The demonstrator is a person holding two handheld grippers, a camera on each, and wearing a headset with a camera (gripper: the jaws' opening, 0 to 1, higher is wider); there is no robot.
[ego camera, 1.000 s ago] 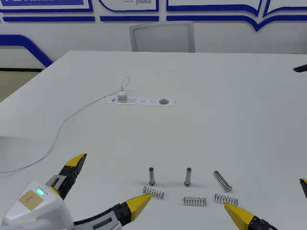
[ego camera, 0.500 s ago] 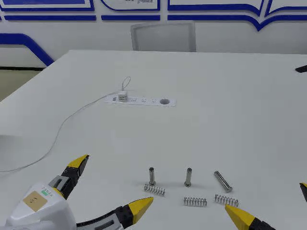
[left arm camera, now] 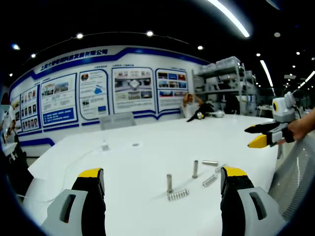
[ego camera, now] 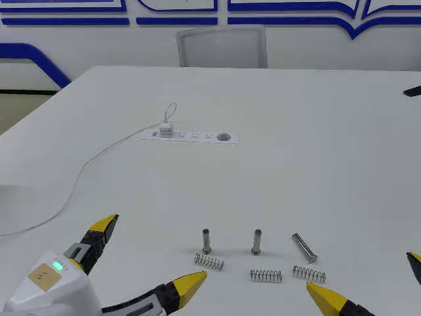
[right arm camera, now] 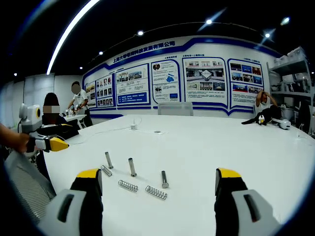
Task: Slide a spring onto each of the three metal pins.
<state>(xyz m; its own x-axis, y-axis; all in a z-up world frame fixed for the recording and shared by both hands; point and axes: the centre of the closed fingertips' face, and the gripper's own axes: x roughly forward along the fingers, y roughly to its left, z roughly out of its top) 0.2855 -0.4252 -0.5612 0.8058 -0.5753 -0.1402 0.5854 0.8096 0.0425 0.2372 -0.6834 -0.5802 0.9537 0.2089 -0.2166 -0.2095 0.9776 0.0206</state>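
The left tongs point(ego camera: 146, 253) are held wide apart with nothing between them; the right tongs point(ego camera: 370, 280) are likewise spread and empty. Just ahead of the tips of both, the task's parts are laid out on the white surface point(ego camera: 316, 164). The left spring point(ego camera: 209, 262) lies closest to the left tongs, the middle spring point(ego camera: 266, 276) between the two pairs, and the right spring point(ego camera: 309, 274) nearest the right tongs. Just beyond each spring a pin is found. The left pin point(ego camera: 206, 241) and middle pin point(ego camera: 256, 241) are stood upright, while the right pin point(ego camera: 304, 247) is laid flat.

The springs are judged light, thin-wired and easily squashed or flicked away. Each is best pinched gently across its coils near one end, with the bore left free. The pins look like stiff, polished metal, probably slippery, so the shank near the head would be gripped and the tip left bare. The upright ones could be toppled by a nudge.

A tan sticker point(ego camera: 41, 276) is carried on the body of the left tongs; its handwriting cannot be read. Wall panels point(right arm camera: 167, 81) far beyond the tongs bear lettering that is perhaps too blurred to make out.
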